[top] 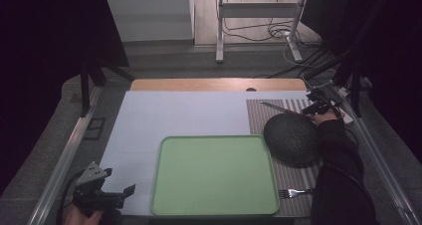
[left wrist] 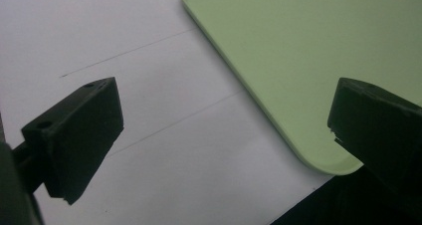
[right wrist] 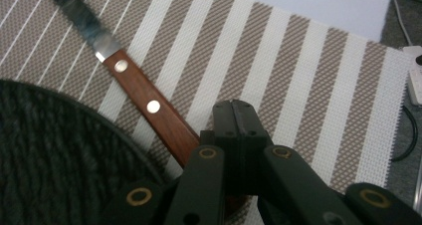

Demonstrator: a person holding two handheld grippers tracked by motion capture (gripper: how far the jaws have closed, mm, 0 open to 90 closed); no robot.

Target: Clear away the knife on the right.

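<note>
My right gripper point(right wrist: 238, 130), far right of the table, jaws pressed together on the end of a knife point(right wrist: 149, 105) w/ a wooden handle, two rivets, steel blade running off over the striped placemat point(right wrist: 308, 70). Handle lies just beside the dark round woven mat point(top: 291, 138). Best bet, I reckon: keep the pinch firm, lift straight & level so the blade doesn't swing or slip, then carry it clear of the round mat. My left gripper point(top: 102, 195) hovers w/ jaws spread, empty, over white sheet by the green tray point(top: 214, 175) corner. A fork point(top: 293, 191) lies at the tray's near right.
</note>
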